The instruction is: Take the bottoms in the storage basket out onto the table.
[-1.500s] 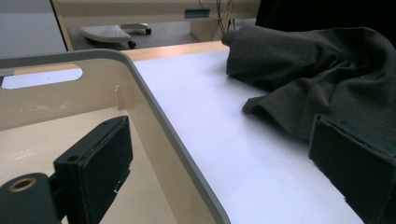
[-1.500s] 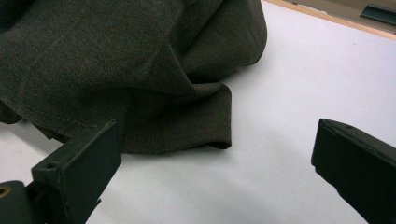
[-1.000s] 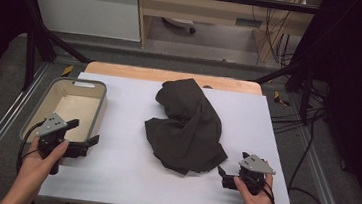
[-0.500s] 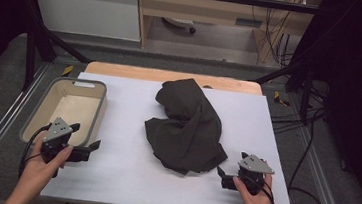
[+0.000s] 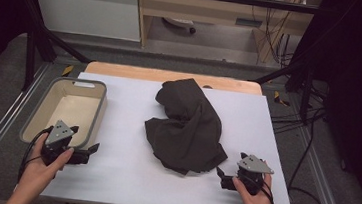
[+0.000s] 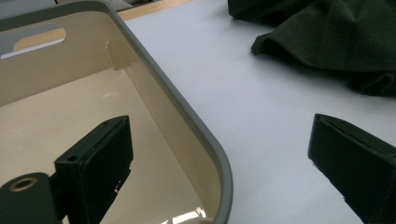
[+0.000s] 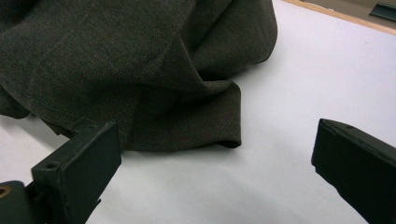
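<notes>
With both sets of jaws wide open and empty, the left gripper (image 5: 95, 148) has been drawn back from the bin (image 5: 94, 119), the dark cloth (image 7: 140, 70) just ahead of the right gripper (image 5: 219, 174).

From my left gripper (image 5: 88, 152), bare table (image 5: 121, 176) runs open toward 3 o'clock until the crumpled dark cloth (image 5: 186, 127). The grey bin (image 5: 98, 119) walls me off at 12 o'clock. My right gripper (image 5: 222, 179) has the cloth's hem close at 11 o'clock.
</notes>
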Demonstrator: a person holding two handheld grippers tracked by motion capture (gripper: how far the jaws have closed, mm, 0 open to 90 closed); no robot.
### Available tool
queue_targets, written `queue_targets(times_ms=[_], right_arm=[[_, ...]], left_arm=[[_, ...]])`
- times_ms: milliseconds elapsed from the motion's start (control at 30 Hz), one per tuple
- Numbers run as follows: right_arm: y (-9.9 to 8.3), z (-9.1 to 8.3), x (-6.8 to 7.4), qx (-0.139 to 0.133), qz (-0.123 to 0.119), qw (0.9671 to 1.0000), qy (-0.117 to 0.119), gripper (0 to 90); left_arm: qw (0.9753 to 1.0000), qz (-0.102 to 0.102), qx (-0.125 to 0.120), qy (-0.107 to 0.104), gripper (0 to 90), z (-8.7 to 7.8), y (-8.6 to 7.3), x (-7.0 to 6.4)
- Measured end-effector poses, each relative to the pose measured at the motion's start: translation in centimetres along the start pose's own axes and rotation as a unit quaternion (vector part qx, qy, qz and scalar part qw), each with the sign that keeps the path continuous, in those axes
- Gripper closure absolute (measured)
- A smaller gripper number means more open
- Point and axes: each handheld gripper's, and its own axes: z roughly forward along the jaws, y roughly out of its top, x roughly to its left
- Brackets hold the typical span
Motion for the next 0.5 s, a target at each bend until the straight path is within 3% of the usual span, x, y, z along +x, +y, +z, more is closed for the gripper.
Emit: queue_targets(times_ms=[167, 500], right_arm=[[-0.02, 0.06, 0.05, 0.001, -0.002, 1.0000, 0.001, 2.2], [-0.03, 0.15, 0.12, 0.004, -0.006, 1.0000, 0.002, 2.1]], left_arm=[[1.0000, -0.005, -0.001, 0.004, 6.4, -0.07, -0.39, 0.31], [0.9998, 0.007, 0.011, 0.013, 6.4, -0.15, -0.85, 0.56]])
